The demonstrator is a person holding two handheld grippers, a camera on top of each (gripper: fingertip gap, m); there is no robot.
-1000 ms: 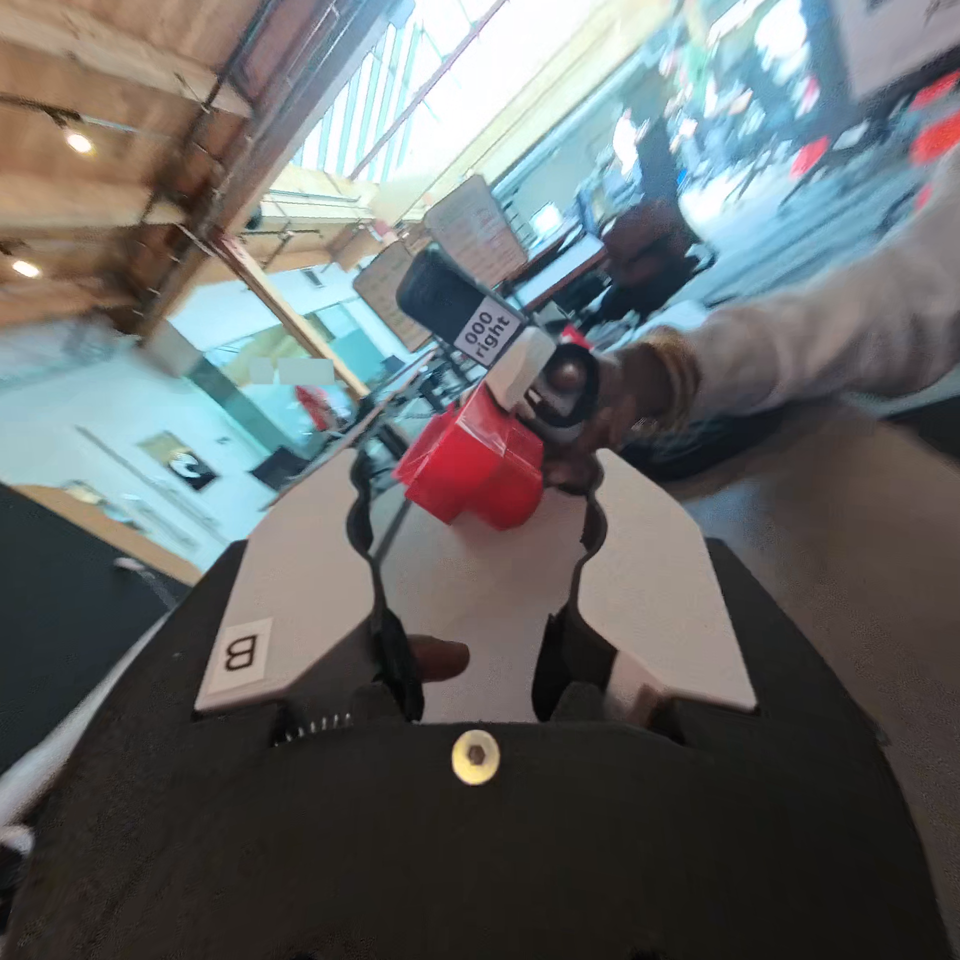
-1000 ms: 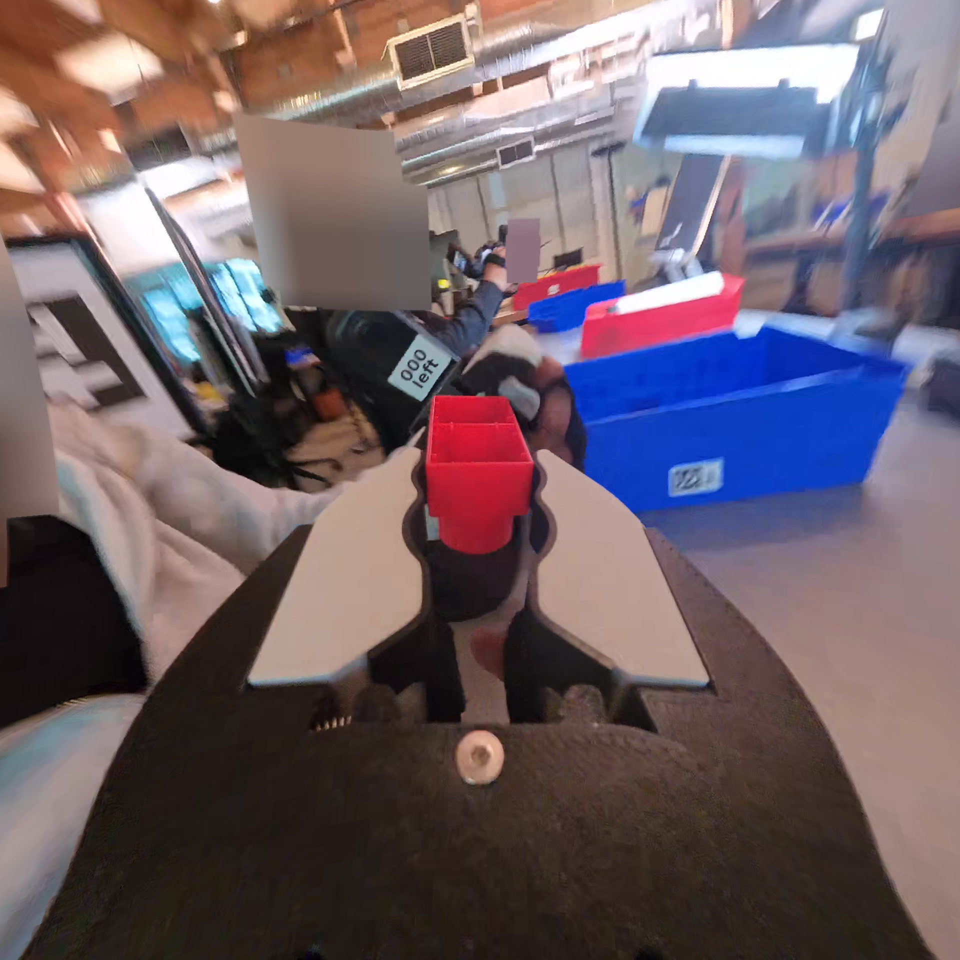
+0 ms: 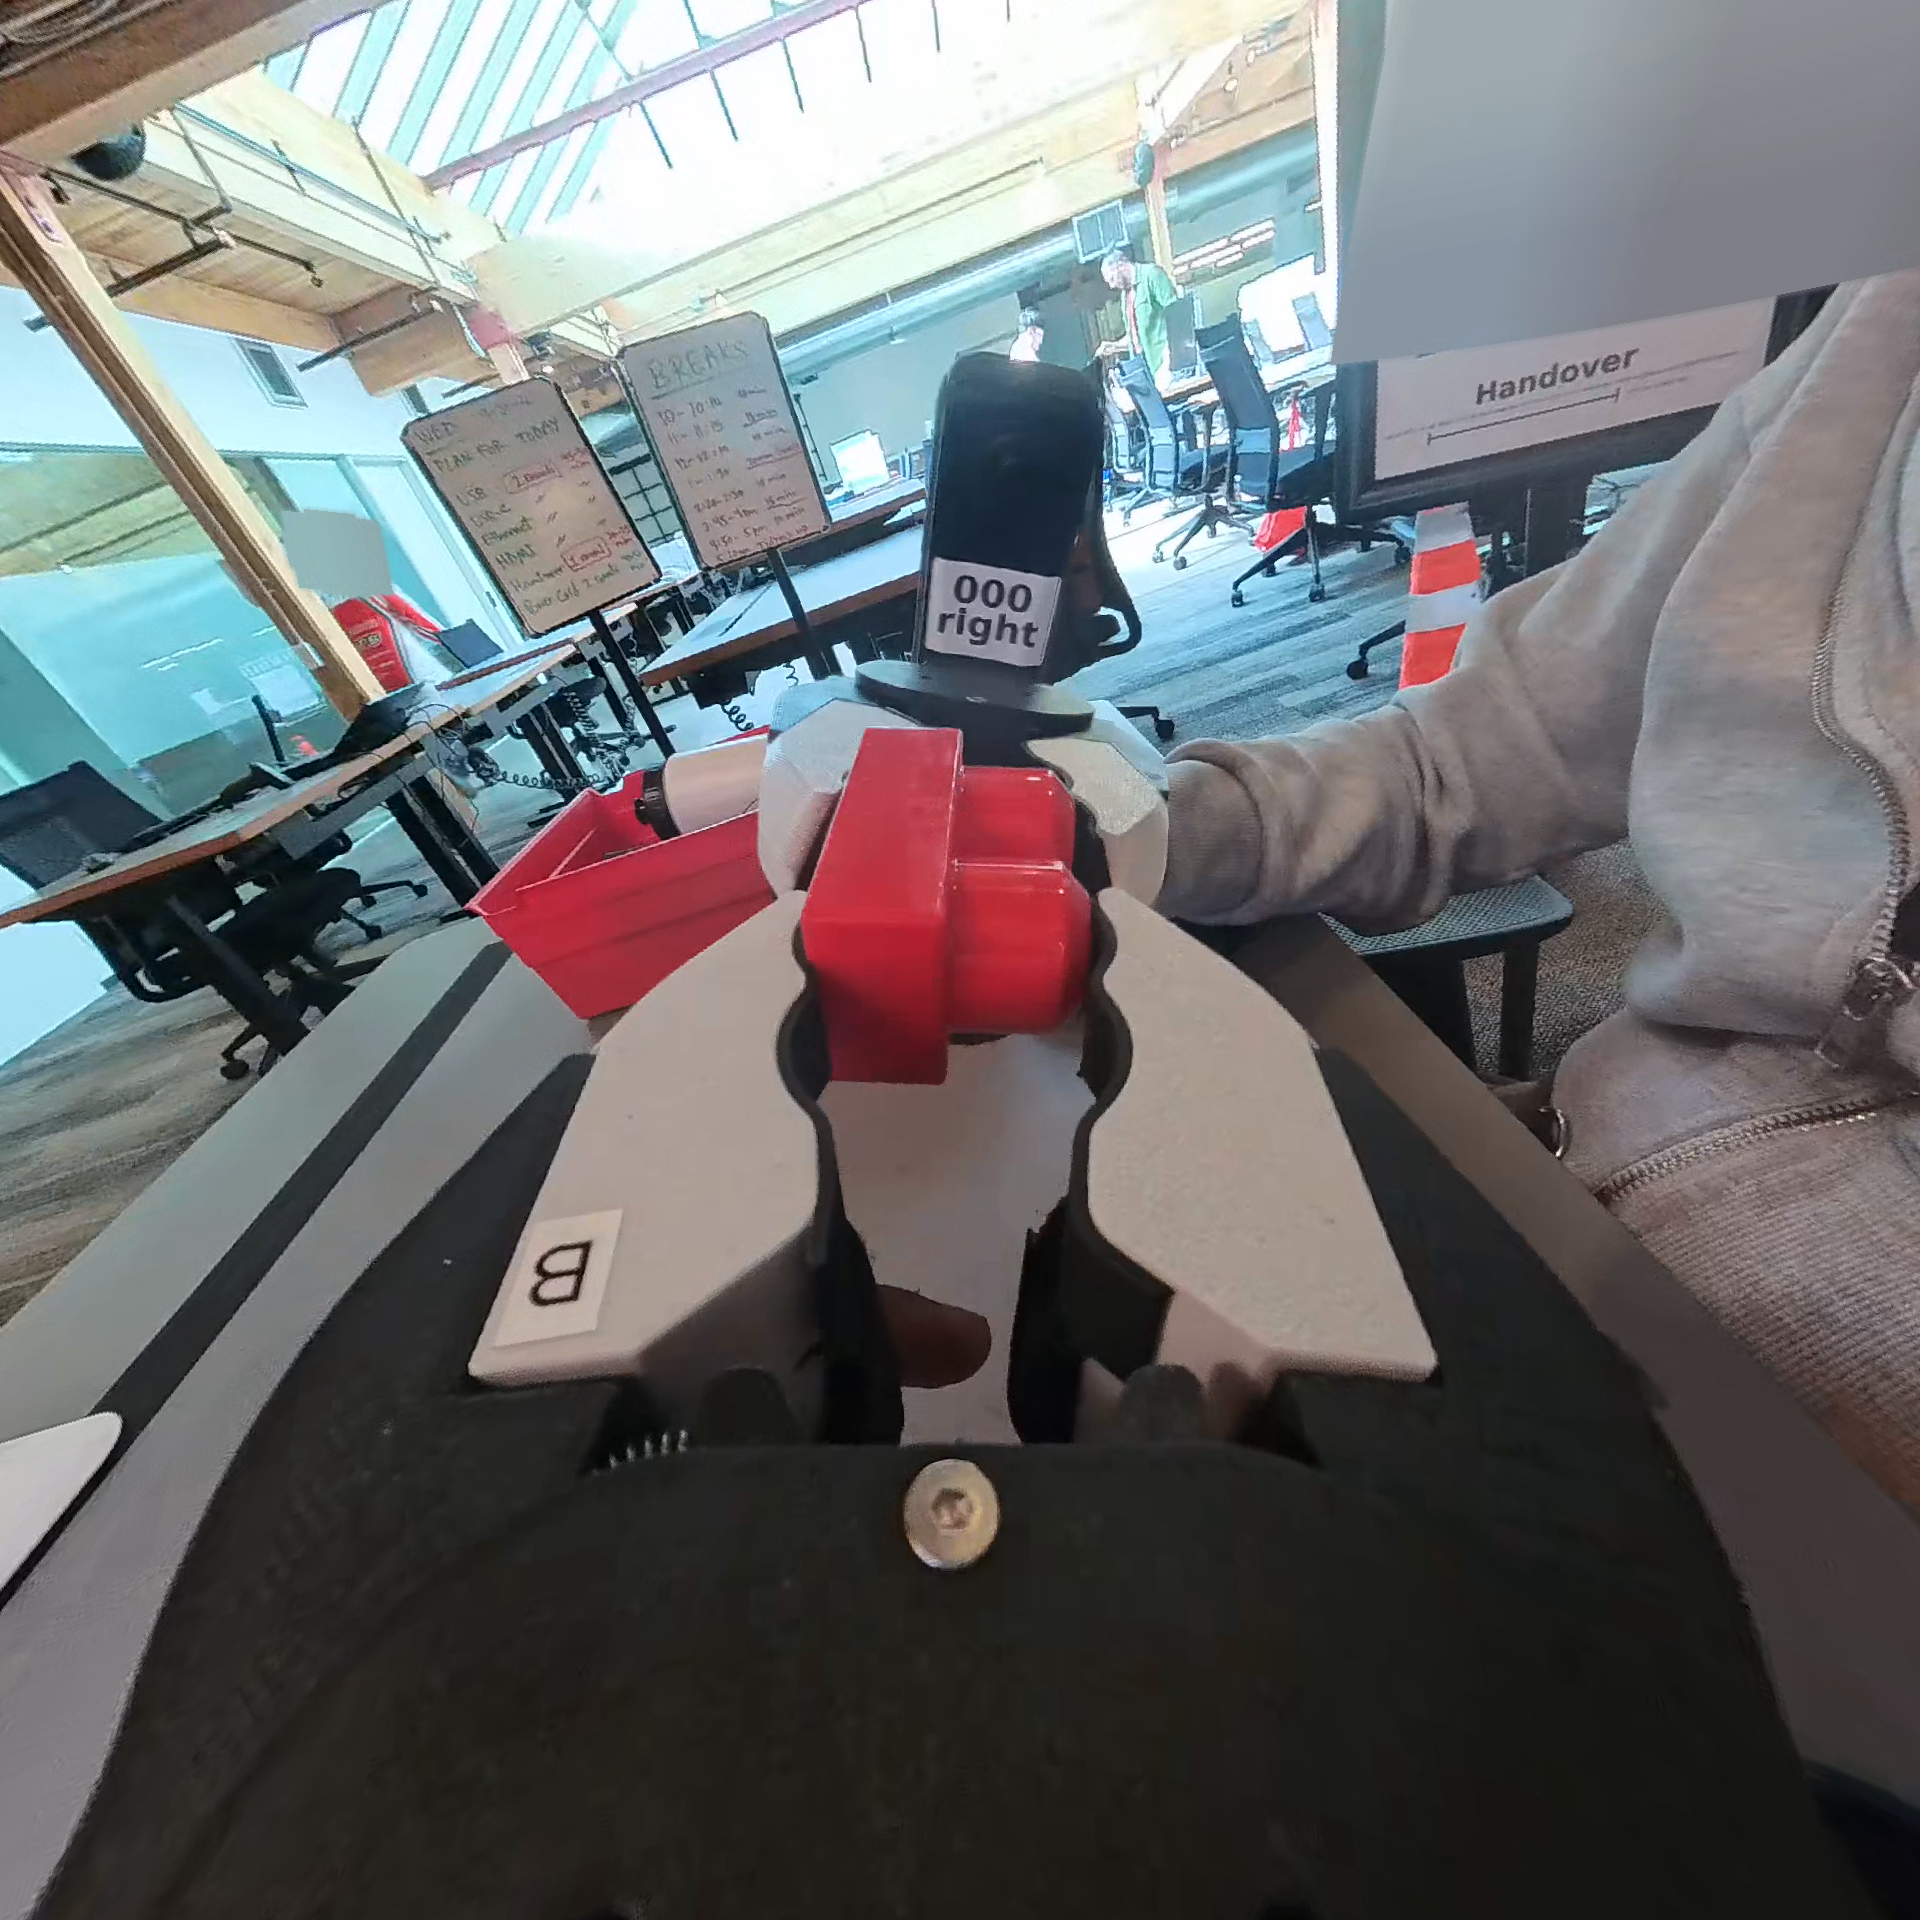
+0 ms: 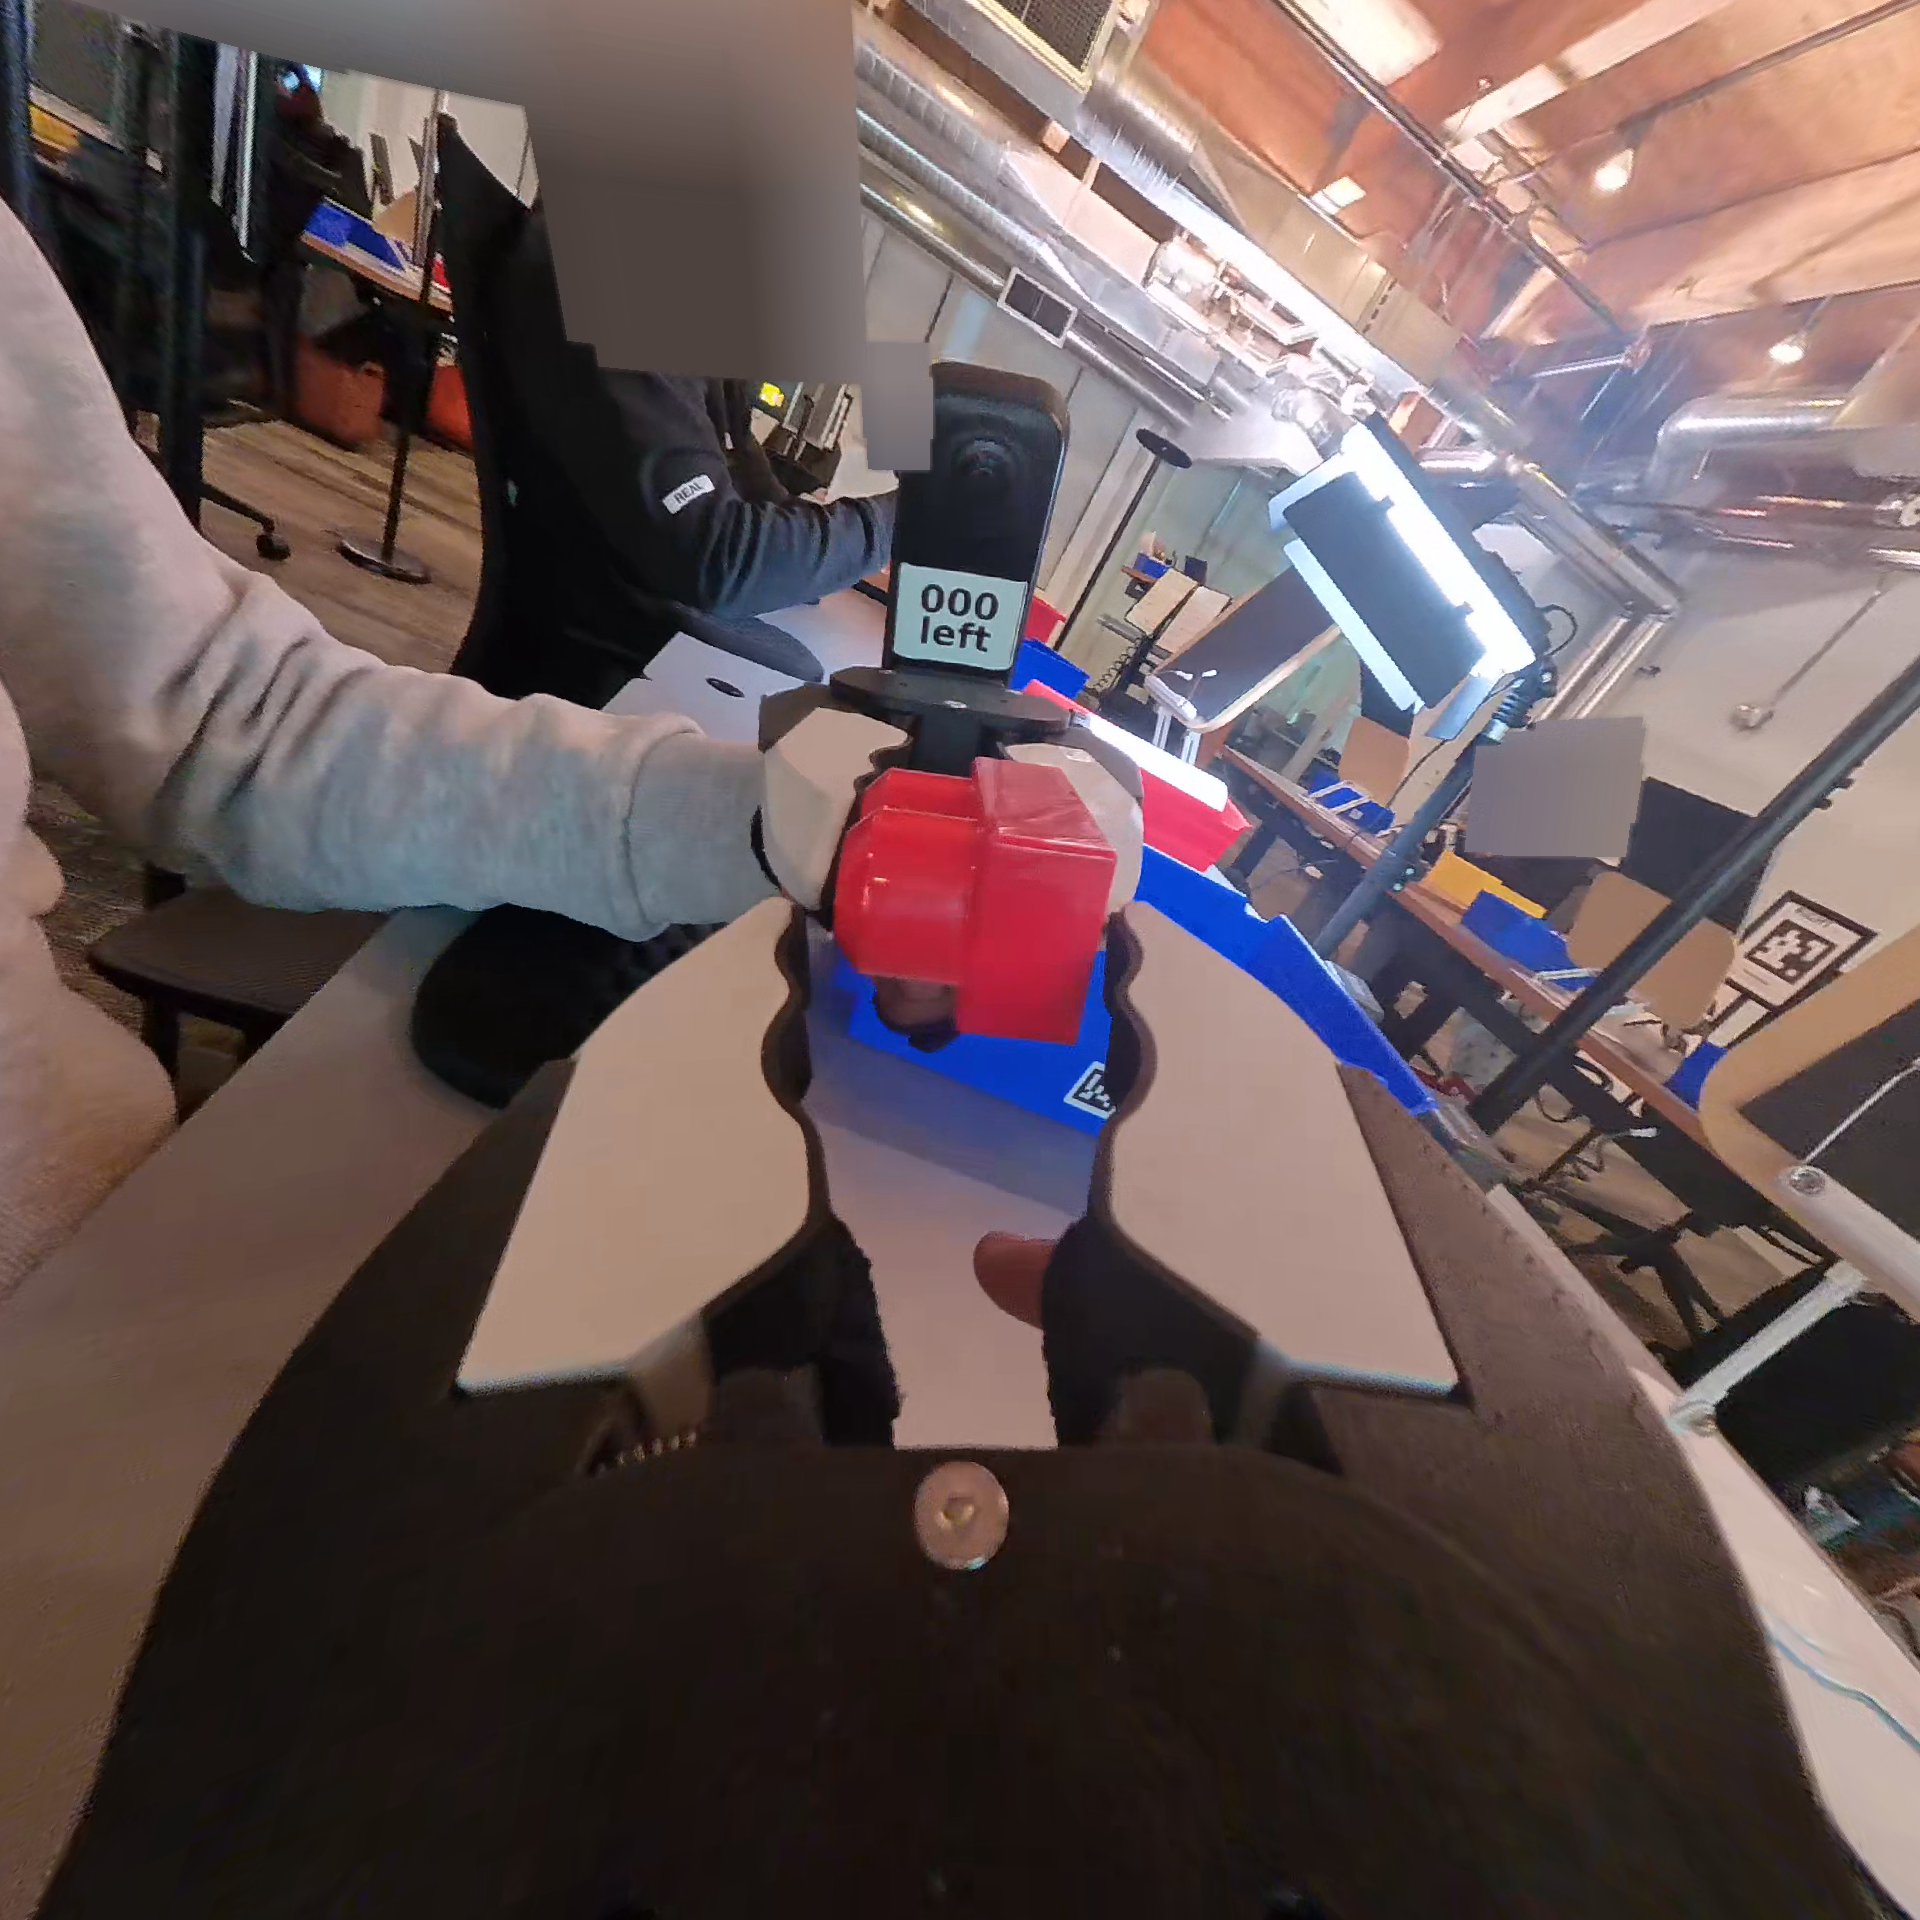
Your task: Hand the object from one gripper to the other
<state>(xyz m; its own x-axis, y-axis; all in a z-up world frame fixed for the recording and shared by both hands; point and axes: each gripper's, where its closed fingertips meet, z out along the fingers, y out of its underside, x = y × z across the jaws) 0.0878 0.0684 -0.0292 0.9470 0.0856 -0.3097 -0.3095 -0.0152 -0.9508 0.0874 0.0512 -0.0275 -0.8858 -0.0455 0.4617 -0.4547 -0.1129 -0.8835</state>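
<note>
The red plastic object [image 3: 935, 914] has a square flange at one end and rounded lobes at the other. My left gripper [image 3: 951, 925] is shut on it, its fingertips [image 3: 727, 1018] pressing on both ends. In the right wrist view the same object [image 4: 977, 894] sits between the tips of my right gripper [image 4: 956, 914], whose jaws stand wide with a small gap on the left side. The two grippers face each other nose to nose. The black camera mount of each shows behind the object, the right one's in the left wrist view [image 3: 1008, 499] and the left one's in the right wrist view [image 4: 977, 499].
A red bin [image 3: 623, 914] stands on the grey table [image 3: 312, 1164] to the left. A blue bin [image 4: 1299, 987] lies beyond the right gripper. Grey sleeves [image 3: 1455, 779] reach in from the side. Whiteboards [image 3: 530, 499], desks, chairs and an orange cone [image 3: 1439, 592] stand farther off. The grippers are tip to tip, or close to it.
My left gripper has closed on the red object, which the right gripper held a second ago. The right jaws have opened wider. Both grippers have levelled out and steadied.
</note>
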